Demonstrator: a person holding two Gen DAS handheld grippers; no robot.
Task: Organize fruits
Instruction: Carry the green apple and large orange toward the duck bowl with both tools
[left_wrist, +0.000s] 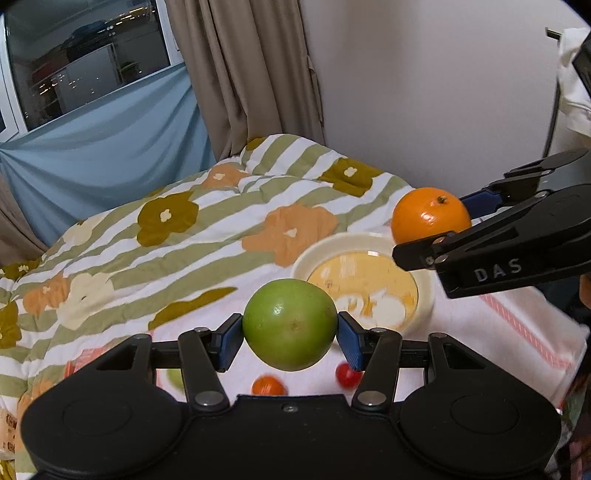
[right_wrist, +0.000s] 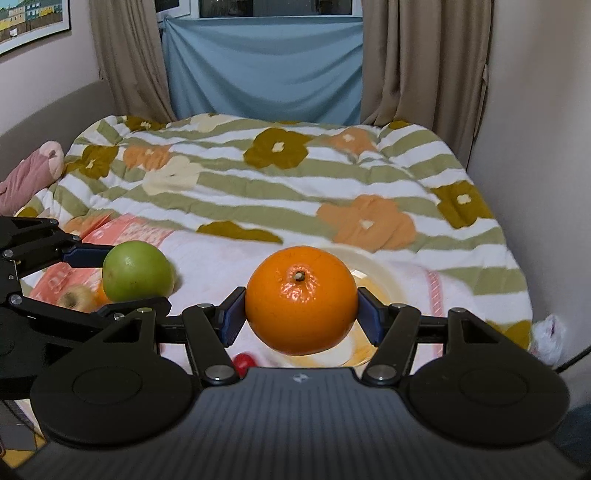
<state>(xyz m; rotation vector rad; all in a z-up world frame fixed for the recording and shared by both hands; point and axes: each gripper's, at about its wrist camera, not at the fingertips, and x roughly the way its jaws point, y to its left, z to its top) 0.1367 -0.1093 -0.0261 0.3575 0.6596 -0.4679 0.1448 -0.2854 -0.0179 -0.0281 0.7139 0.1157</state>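
Note:
My left gripper (left_wrist: 290, 334) is shut on a green apple (left_wrist: 290, 325) and holds it above the white towel, just left of a cream and yellow plate (left_wrist: 321, 254). My right gripper (right_wrist: 301, 314) is shut on an orange (right_wrist: 301, 299) and holds it above the plate (right_wrist: 384, 273). In the left wrist view the orange (left_wrist: 430, 214) and the right gripper (left_wrist: 458, 221) hang over the plate's far right rim. In the right wrist view the green apple (right_wrist: 136, 271) and the left gripper (right_wrist: 110, 280) are at the left.
Small fruits lie on the towel: a red one (left_wrist: 348, 374), an orange-red one (left_wrist: 267, 386), a red one (right_wrist: 243, 362) and a brownish one (right_wrist: 75, 295). The striped flowered blanket (right_wrist: 280, 184) covers the bed. Walls and curtains stand behind and to the right.

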